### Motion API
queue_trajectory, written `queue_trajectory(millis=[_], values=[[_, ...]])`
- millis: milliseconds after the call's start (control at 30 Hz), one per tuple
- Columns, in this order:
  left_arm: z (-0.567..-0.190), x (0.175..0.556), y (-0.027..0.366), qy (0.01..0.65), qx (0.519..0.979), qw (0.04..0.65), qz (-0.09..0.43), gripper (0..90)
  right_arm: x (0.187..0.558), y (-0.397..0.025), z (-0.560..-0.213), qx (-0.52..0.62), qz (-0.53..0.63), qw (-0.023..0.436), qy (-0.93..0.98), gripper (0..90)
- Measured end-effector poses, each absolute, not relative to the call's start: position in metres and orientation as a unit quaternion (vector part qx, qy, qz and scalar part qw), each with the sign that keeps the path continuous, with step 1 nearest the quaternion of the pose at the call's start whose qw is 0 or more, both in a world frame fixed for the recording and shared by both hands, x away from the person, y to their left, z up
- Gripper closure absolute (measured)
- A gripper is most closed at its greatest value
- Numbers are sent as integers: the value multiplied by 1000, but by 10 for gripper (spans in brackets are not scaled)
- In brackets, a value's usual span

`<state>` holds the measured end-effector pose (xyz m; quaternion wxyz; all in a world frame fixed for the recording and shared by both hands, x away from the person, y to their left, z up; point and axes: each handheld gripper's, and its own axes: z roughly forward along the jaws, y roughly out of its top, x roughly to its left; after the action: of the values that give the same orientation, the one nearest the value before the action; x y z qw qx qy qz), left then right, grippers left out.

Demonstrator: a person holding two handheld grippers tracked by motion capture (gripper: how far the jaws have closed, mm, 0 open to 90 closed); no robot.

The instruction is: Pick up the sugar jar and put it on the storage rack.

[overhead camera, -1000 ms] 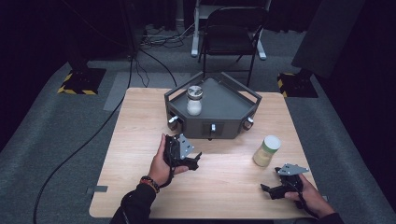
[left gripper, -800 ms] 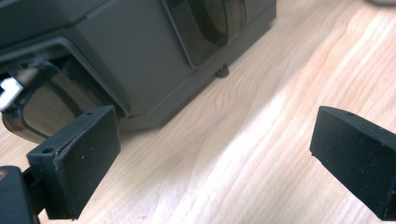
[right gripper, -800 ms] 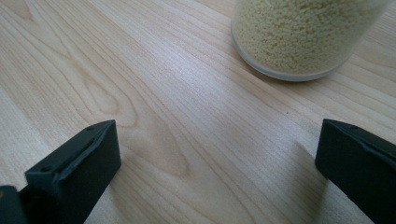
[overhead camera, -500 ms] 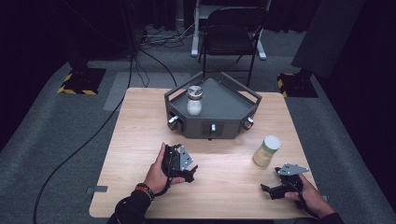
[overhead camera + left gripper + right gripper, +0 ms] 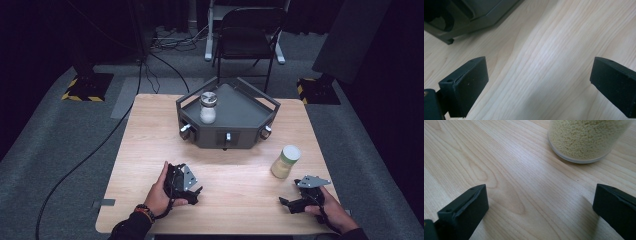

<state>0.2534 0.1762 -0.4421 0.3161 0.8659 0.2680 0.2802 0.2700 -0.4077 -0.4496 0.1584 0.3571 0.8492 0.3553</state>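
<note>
A glass jar (image 5: 208,107) with a metal lid and white contents stands on the left part of a dark grey three-cornered tray (image 5: 240,107) at the table's far middle. A second jar (image 5: 285,161) of yellow grains with a pale lid stands on the bare wood at the right; its base (image 5: 586,142) lies just ahead of my right gripper. My left gripper (image 5: 192,192) rests low at the near left, jaws wide open over bare wood (image 5: 541,82). At the near right edge my right gripper (image 5: 287,203) is open too (image 5: 540,207), holding nothing.
The wooden table (image 5: 150,135) has bare wood between the two grippers. The tray's lower corner (image 5: 449,22) is ahead of the left gripper. Behind the table stand a folding chair (image 5: 247,35), stand bases and a cable on grey carpet (image 5: 60,145).
My left gripper has drawn back toward the near edge and a little left, still open. The right gripper and both jars have stayed put.
</note>
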Motion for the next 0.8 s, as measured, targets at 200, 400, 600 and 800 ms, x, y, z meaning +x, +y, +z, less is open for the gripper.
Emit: queue_trajectory(millis=[200, 400, 600, 800], values=[[-446, 255, 188, 285, 869, 300, 273, 13, 270, -408, -450, 357, 355, 158, 849, 0], [-448, 259, 208, 316, 862, 311, 246, 12, 270, -408, -450, 357, 355, 158, 849, 0], [-446, 267, 225, 346, 856, 319, 213, 12, 270, -408, -450, 357, 355, 158, 849, 0], [-446, 274, 236, 365, 852, 323, 193, 11, 270, -408, -450, 357, 355, 158, 849, 0]])
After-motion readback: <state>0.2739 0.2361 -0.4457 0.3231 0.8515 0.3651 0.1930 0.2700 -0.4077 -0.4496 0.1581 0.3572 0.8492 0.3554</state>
